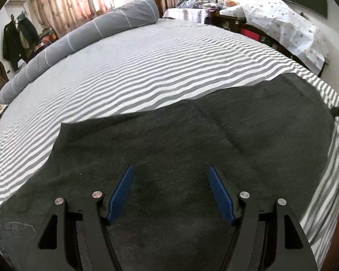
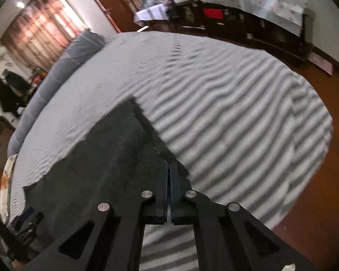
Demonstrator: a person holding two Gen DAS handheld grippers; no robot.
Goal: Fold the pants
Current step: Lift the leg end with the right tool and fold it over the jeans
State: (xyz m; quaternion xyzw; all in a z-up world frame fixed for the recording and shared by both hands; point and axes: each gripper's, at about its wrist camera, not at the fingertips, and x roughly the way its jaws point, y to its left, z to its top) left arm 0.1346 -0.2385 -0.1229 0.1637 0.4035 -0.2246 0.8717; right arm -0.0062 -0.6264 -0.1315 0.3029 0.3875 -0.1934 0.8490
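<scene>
Dark grey pants (image 1: 192, 140) lie spread flat on the striped bed sheet (image 1: 135, 67). My left gripper (image 1: 170, 176) is open, its blue pads (image 1: 122, 196) apart just above the cloth, holding nothing. In the right wrist view the pants (image 2: 97, 164) reach to the left, and my right gripper (image 2: 169, 169) is shut on their right edge, which is lifted off the sheet (image 2: 237, 124). The left gripper (image 2: 24, 228) shows dimly at the far left of that view.
A grey bolster pillow (image 1: 90, 31) lies along the bed's far left side. A dark cabinet (image 2: 248, 29) draped with a patterned white cloth (image 1: 282, 22) stands past the bed. Brown floor (image 2: 316, 192) lies off the bed's right edge.
</scene>
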